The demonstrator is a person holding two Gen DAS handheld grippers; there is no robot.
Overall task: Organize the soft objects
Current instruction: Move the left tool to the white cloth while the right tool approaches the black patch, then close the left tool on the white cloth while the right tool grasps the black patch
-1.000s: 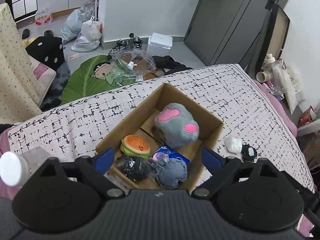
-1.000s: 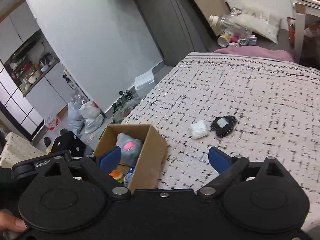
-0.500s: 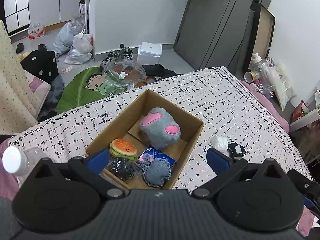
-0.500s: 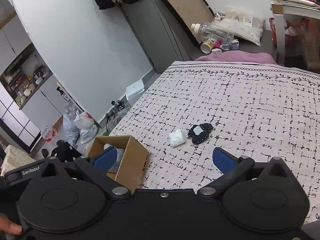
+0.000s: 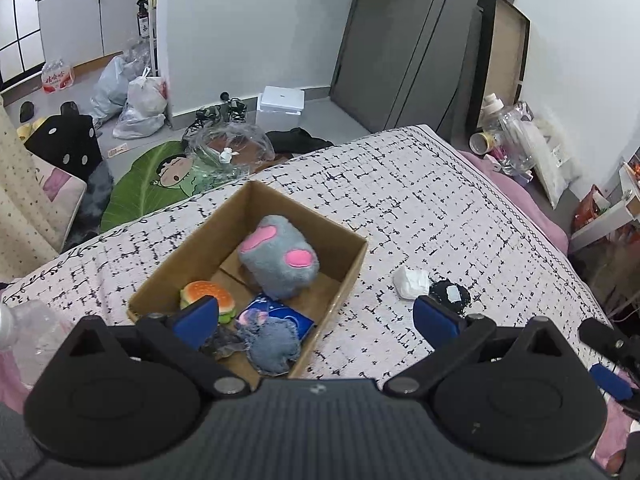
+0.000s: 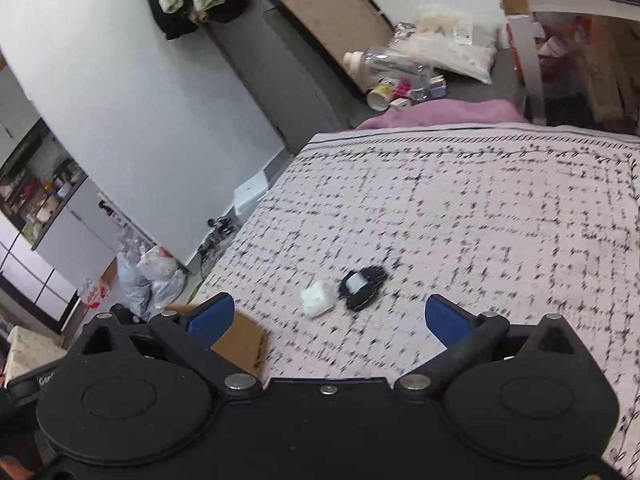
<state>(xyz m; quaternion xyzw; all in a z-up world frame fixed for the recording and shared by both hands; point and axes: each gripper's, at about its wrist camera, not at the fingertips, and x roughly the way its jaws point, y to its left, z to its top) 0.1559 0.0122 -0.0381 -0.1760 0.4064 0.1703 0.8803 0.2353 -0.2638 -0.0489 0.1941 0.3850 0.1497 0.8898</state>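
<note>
A cardboard box (image 5: 352, 268) sits on the patterned bedspread (image 5: 460, 216). Inside it lie a grey plush with pink patches (image 5: 280, 260), a burger toy (image 5: 206, 296), a blue-grey fluffy piece (image 5: 272, 344) and a dark crinkly item (image 5: 222, 344). To the right of the box, a white soft lump (image 5: 410, 282) and a black soft piece (image 5: 450, 294) rest on the bed. My left gripper (image 5: 316, 316) hovers open above the box's near end, nothing between its fingers. My right gripper (image 6: 326, 316) is open, with the white lump (image 6: 318, 298) and black piece (image 6: 362, 284) just beyond its tips; the box corner (image 6: 240, 342) shows at left.
A clear plastic bottle (image 5: 28, 328) lies at the bed's left edge. Bags, a green mat, a white case and shoes litter the floor beyond the bed. Bottles and bags stand by the door (image 6: 396, 72). A pink sheet edges the bed's far side.
Both grippers have pulled back from the box, so it looks smaller and further left. The right view swung right; the white and black pieces now sit centred between its fingers.
</note>
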